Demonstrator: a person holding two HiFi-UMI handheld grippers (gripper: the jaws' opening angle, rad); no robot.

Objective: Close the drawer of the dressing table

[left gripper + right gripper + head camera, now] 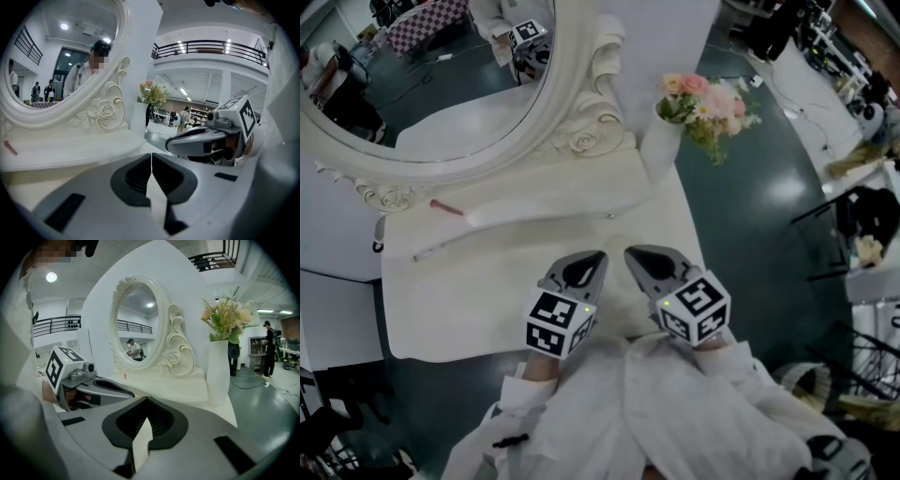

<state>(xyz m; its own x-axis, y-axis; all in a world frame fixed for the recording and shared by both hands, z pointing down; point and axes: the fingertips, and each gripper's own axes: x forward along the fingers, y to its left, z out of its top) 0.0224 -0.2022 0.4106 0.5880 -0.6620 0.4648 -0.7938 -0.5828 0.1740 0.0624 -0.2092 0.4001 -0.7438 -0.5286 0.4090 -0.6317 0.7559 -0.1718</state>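
**Jaws closed above the dressing table (412,328)**

The left gripper (592,259) and the right gripper (637,253) are hovering side by side, close but not touching, over the near part of the white counter (487,300). Both are pointing toward the oval mirror (441,103). In each gripper view the jaws are lying pressed together and gripping nothing.

The dressing table is standing straight ahead of and beneath the grippers. Its drawer is not showing clearly in any view.

A white vase (659,145) holding pale flowers (712,108) is standing at the back right, just beside the mirror's carved frame. A small reddish stick (445,207) is lying on the raised ledge (562,192) under the mirror. A thin white rod (441,247) is resting on the counter in front of it.
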